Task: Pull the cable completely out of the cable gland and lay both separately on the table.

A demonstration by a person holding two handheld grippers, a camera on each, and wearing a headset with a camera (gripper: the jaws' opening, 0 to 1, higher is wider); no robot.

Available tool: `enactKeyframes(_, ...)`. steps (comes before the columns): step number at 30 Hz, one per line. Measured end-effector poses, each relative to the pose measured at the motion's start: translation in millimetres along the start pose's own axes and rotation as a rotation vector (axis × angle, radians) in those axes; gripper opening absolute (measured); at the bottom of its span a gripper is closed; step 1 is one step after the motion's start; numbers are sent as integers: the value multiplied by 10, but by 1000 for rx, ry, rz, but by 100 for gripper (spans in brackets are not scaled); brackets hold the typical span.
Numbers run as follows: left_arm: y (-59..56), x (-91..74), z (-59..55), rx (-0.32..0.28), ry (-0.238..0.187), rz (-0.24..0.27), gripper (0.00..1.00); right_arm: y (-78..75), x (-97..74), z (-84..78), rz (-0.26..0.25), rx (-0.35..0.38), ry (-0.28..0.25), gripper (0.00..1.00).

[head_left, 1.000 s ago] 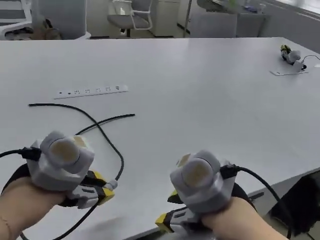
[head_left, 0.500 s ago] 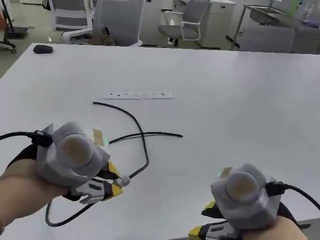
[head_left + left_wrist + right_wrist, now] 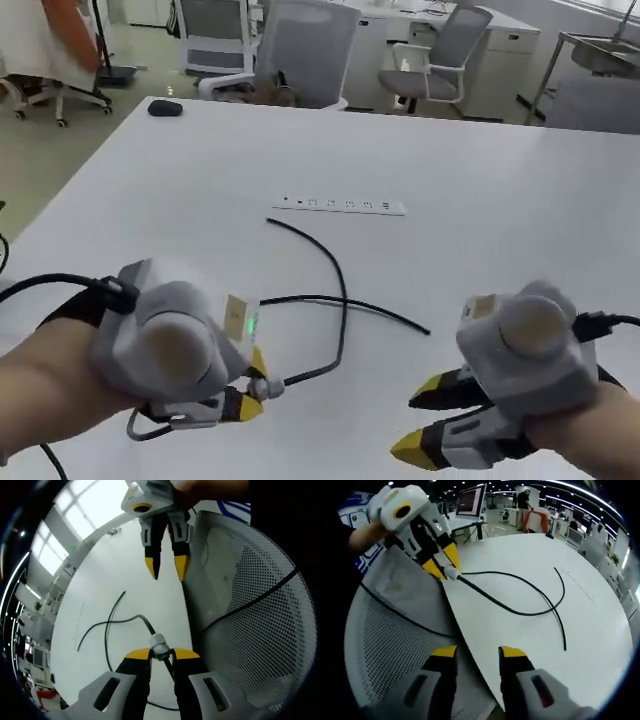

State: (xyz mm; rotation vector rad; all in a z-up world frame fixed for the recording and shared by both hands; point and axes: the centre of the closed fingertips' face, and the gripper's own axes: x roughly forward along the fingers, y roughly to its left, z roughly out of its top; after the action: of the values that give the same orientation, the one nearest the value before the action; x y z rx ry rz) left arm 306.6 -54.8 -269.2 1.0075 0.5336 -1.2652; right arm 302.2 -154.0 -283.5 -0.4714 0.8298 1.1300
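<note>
The left gripper (image 3: 161, 653) has its fingers (image 3: 138, 654) pinched on the small pale cable gland (image 3: 159, 649), close to the near edge of the desk (image 3: 480, 180). The right gripper (image 3: 477, 652) hangs nearby with fingers (image 3: 443, 652) spread, holding nothing. The pinch sits at the very tips, so a hard tug could twist the gland loose or drop it off the edge. The black cable (image 3: 341, 285) looks thin and limp. It is threaded through the gland and curves across the desk, where another black strand crosses it and might snag.
</note>
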Motion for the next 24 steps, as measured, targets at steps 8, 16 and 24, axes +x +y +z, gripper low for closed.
enactKeyframes(8, -74, -62, -65, 59, -13, -13, 17, 267, 326, 672, 159, -257, -37, 29)
enactKeyframes(16, -132, -56, -59, 25, -71, -53, 17, 533, 546, 852, 325, -375, -2, 20)
enactKeyframes(24, -143, -21, -30, 21, -90, -80, 17, 567, 614, 802, 349, -423, 33, 14)
